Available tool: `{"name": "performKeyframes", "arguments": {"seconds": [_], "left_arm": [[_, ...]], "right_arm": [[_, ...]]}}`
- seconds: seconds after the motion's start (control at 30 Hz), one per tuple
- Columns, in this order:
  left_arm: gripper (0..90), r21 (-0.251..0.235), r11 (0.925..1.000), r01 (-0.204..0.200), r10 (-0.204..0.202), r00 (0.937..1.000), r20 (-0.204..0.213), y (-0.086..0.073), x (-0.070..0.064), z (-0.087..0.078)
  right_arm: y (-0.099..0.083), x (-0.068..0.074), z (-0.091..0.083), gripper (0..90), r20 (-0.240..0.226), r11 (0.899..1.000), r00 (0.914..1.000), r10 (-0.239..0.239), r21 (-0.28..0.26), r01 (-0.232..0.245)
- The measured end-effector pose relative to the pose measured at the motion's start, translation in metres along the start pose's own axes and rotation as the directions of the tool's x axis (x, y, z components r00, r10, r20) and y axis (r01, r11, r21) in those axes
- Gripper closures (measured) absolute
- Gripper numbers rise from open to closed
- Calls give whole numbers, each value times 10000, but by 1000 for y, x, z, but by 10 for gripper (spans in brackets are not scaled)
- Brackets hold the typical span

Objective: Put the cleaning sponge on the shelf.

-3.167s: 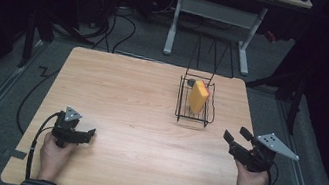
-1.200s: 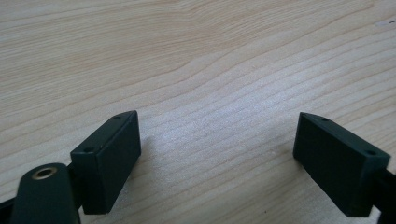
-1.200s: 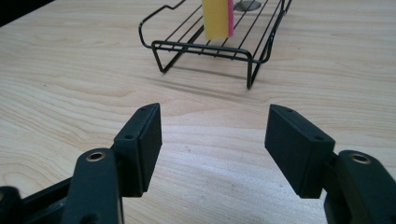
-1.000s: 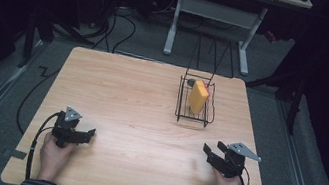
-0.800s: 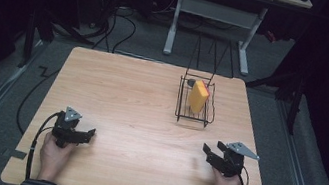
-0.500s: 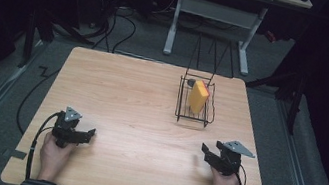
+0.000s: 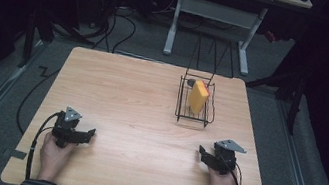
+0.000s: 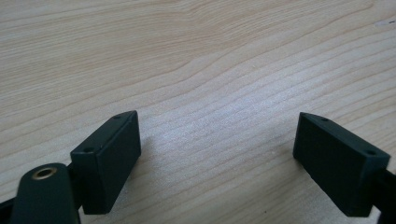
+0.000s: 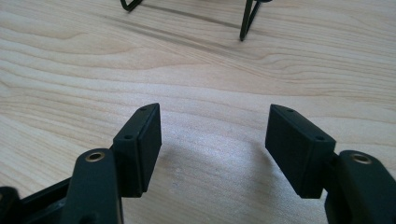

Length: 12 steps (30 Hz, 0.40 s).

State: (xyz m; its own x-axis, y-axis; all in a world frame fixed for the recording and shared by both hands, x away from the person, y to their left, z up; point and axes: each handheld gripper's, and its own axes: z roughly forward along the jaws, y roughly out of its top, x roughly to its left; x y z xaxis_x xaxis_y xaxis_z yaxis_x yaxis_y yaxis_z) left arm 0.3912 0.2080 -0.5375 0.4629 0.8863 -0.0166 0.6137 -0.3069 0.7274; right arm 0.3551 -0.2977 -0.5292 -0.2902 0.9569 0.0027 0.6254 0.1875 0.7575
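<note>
Both grippers — left gripper (image 7: 89, 134), right gripper (image 7: 202, 153) — rest spread, empty, on the desk (image 7: 138, 113); no writing is readable.

L hand (image 7: 55, 153) low at near-left edge, left gripper (image 7: 89, 133) jaws wide apart, nothing btwn | R hand (image 7: 221, 183) near-right, right gripper (image 7: 202, 151) jaws also apart, nothing btwn

Surface: light wooden table (image 7: 141, 99), pale grain.
Far right: black wire basket (image 7: 193, 108) standing on it.
Near left, near right: a hand-held gripper resting at each corner.
</note>
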Motion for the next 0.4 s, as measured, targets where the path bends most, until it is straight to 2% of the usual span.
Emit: {"name": "performKeyframes", "arguments": {"seconds": [0.1, 0.4], "left_arm": [[155, 3, 10000, -3, 3, 10000, 1, 0, 0, 0], [155, -16, 10000, 9, -9, 10000, -11, 0, 0, 0]], "right_arm": [[1, 2, 3, 351, 63, 9986, 9997, -229, 476, 225], [1, 2, 4, 343, -15, 9984, 9996, -282, 496, 283]]}}
